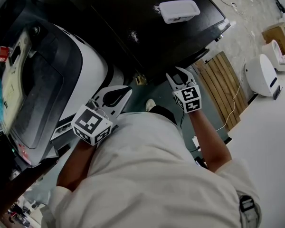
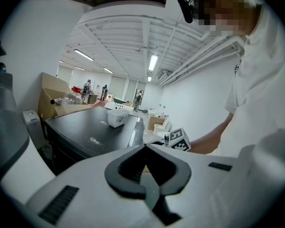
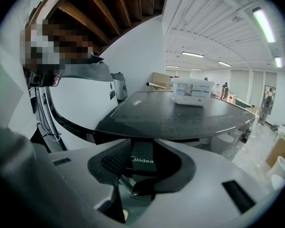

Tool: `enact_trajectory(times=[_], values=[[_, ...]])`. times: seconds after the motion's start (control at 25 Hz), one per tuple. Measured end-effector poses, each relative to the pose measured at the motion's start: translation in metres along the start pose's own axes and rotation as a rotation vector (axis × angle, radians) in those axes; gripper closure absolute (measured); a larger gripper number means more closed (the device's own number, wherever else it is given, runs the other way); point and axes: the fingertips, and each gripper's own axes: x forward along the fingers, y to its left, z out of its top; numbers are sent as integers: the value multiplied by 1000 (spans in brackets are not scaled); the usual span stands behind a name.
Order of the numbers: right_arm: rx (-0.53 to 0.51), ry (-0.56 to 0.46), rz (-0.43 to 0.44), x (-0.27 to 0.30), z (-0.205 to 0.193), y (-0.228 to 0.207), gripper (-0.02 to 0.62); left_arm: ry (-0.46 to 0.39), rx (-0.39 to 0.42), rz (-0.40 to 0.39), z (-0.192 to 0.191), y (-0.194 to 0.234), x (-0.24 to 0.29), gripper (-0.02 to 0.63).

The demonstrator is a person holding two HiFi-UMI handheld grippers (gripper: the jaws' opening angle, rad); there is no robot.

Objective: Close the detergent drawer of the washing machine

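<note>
Washing machine (image 1: pixel 88 65) at far left, dark lid. Black desk (image 1: pixel 123 18) above, white tub (image 1: pixel 179 10) on it. Left gripper (image 1: pixel 125 92) and right gripper (image 1: pixel 179 73) point toward the desk's edge.

Ceiling (image 2: pixel 133 32): white, lit strip lights (image 2: pixel 153 62)
Walls (image 2: pixel 194 103): white
Floor (image 1: pixel 270 141): pale, slatted wooden panel (image 1: pixel 223 87) lying on it
Bench (image 1: pixel 147 27): black

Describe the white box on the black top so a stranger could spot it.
Beside the washing machine is a wide black top. Toward its far end stands a white lidded box with rounded corners, the only object on it besides pale specks.
</note>
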Motion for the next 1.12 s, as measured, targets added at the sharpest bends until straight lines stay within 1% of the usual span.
enact_trajectory(times=[0.56,0.88,1.12], values=[[14,-21,-25,2,2,-2,446,6,25,12,3,6,-2,609],[72,-114,-46,5,4,-3,446,14,27,-6,3,5,-5,609],[76,-86,-55,5,2,-3,448,7,44,-35,4,1,-13,609]])
